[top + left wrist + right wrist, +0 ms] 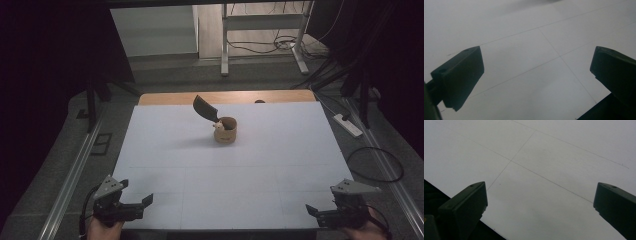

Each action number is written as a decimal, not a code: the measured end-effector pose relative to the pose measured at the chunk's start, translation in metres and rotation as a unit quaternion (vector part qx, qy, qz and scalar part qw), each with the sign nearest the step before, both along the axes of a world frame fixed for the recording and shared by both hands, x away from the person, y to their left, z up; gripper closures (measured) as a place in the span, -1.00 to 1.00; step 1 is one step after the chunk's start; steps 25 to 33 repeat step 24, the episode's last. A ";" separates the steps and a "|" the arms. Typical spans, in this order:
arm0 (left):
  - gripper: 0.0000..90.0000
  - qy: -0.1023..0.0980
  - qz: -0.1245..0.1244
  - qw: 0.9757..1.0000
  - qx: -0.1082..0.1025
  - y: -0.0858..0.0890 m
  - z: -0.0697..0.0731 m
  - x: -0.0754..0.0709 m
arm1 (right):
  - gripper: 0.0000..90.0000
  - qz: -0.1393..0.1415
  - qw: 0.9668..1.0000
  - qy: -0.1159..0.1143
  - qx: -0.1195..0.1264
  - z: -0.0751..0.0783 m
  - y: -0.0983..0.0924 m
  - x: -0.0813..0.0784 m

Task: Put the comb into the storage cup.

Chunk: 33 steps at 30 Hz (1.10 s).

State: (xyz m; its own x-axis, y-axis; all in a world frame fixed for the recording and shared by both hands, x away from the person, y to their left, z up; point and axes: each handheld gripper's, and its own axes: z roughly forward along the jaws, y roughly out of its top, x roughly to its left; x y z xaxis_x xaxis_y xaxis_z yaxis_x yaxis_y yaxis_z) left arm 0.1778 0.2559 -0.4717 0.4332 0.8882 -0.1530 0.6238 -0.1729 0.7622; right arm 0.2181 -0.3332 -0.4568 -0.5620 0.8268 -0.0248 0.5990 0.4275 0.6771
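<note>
Both the left gripper and right gripper rest at the near edge, jaws spread and empty, well apart from the untouched cup holding a spatula.

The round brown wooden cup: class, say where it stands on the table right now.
In the high view, the round brown wooden cup stands upright on the white table sheet, just beyond its middle, with a dark flat paddle-shaped utensil leaning out to its upper left.

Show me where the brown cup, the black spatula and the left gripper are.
brown cup (226,135), high view, on its front wall.
black spatula (204,108), high view, on its broad blade.
left gripper (146,201), high view, between its open fingers.
</note>
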 end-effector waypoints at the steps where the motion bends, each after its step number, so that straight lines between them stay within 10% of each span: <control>1: -1.00 0.000 0.001 1.000 0.001 0.000 0.000 0.000 | -1.00 0.000 1.000 0.000 0.000 0.000 0.000 0.000; 33: -1.00 0.023 0.014 0.998 0.049 -0.007 -0.002 -0.006 | -1.00 -0.001 1.000 0.000 -0.002 0.000 0.000 0.000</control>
